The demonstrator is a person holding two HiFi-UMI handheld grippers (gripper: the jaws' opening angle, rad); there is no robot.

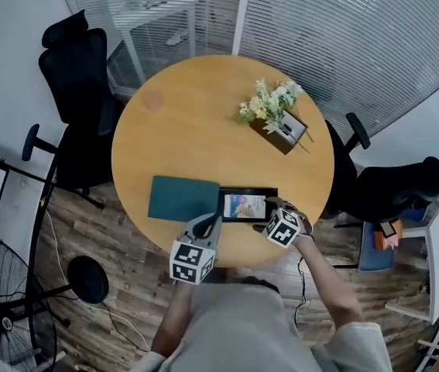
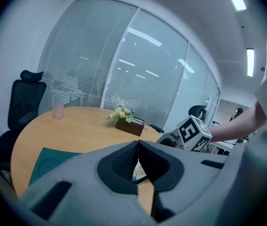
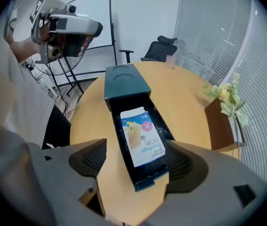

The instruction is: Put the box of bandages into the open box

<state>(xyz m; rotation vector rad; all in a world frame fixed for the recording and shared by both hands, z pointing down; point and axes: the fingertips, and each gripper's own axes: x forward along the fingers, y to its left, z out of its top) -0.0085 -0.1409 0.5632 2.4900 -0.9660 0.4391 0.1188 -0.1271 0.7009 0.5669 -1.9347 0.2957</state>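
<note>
In the open box (image 3: 145,183), the bandage box (image 3: 142,135) lies before spread right tongs (image 3: 135,151); left tongs (image 2: 138,155) closed.

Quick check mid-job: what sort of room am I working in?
Most likely an office meeting room: a round wooden table, black swivel chairs around it, and glass walls with blinds.

We look down on a round table (image 1: 204,115), and the open box (image 1: 250,191) at its near edge is our landmark. In the open box lies the box of bandages (image 1: 244,205). A lid (image 1: 183,198) lies against the open box's left side. Behind it to the right stands a flower planter (image 1: 279,122), and far behind to the left a cup (image 1: 152,101). The left gripper (image 1: 207,223) is just before its left end, and the right gripper (image 1: 272,208) is at its right end.
</note>
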